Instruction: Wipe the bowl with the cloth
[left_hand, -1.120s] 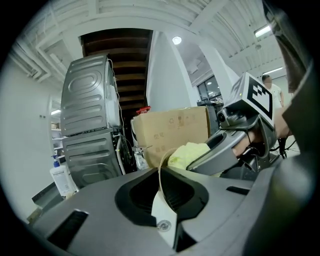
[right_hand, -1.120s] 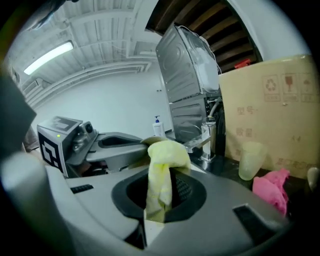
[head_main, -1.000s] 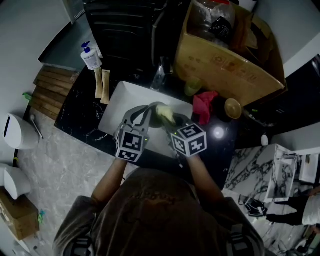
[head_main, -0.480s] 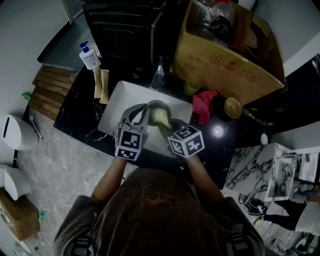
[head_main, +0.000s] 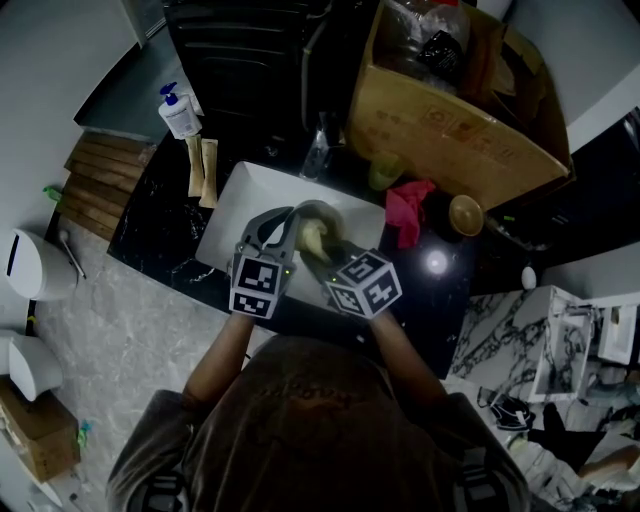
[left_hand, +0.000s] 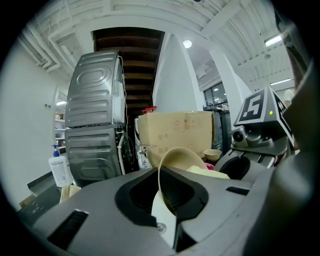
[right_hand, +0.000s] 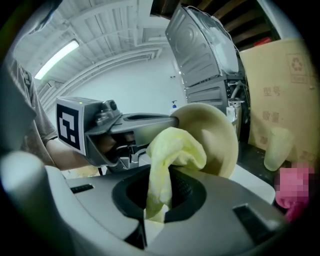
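As seen from the head view, found both grippers over the white basin (head_main: 232, 195) on the black counter (head_main: 160, 235). Noted left gripper (head_main: 284, 220) clamped on the rim of the beige bowl (head_main: 322, 215). Confirmed in the left gripper view: bowl wall pinched edge-on between the closed jaws. Recorded bowl as tipped on its side, held clear above the basin, with its opening turned toward the right gripper (head_main: 322, 262). Noted right gripper closed on the yellow cloth (head_main: 312, 238). Confirmed in the right gripper view: a fold nipped between the jaws, with the free bunch standing up and lying against the bowl's inner face. Logged both marker cubes close together at the near edge of the basin. Logged surroundings: cardboard box (head_main: 440, 135) behind the basin, red rag (head_main: 408, 212) and small tan dish (head_main: 466, 215) on the counter right of the basin, pump bottle (head_main: 180, 112) at the far left.
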